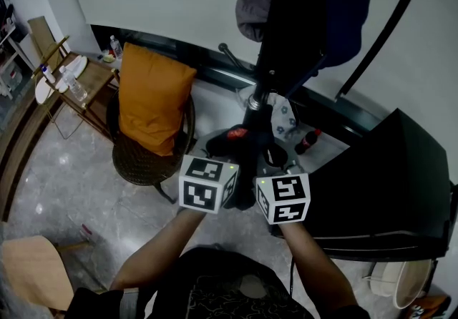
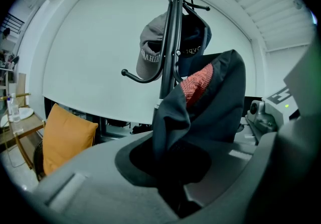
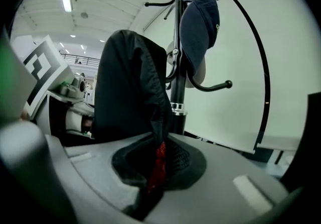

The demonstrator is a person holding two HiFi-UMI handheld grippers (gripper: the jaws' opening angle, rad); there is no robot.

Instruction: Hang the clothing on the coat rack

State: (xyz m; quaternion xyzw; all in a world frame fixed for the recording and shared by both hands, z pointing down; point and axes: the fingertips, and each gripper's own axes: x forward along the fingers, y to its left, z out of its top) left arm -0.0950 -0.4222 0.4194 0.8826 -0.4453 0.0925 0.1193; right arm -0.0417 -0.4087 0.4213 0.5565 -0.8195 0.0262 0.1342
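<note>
A dark garment with a red lining [image 1: 242, 144] is stretched between both grippers, just in front of the black coat rack pole [image 1: 266, 71]. My left gripper [image 2: 173, 188] is shut on a fold of that garment [image 2: 200, 107]; the red lining shows above it. My right gripper [image 3: 153, 183] is shut on another edge of the garment [image 3: 130, 92], with a red strip pinched between the jaws. The coat rack [image 2: 173, 27] carries a grey cap [image 2: 150, 54] and a dark blue cap [image 3: 199, 22] on its upper hooks. In the head view the grippers sit side by side, left [image 1: 207, 183] and right [image 1: 284, 198].
A wicker chair with an orange cushion [image 1: 152, 99] stands left of the rack. A black case or table [image 1: 390, 182] lies at the right. A small side table with bottles [image 1: 75, 81] is at the far left. A curved black floor-lamp arm [image 3: 258, 62] arcs behind the rack.
</note>
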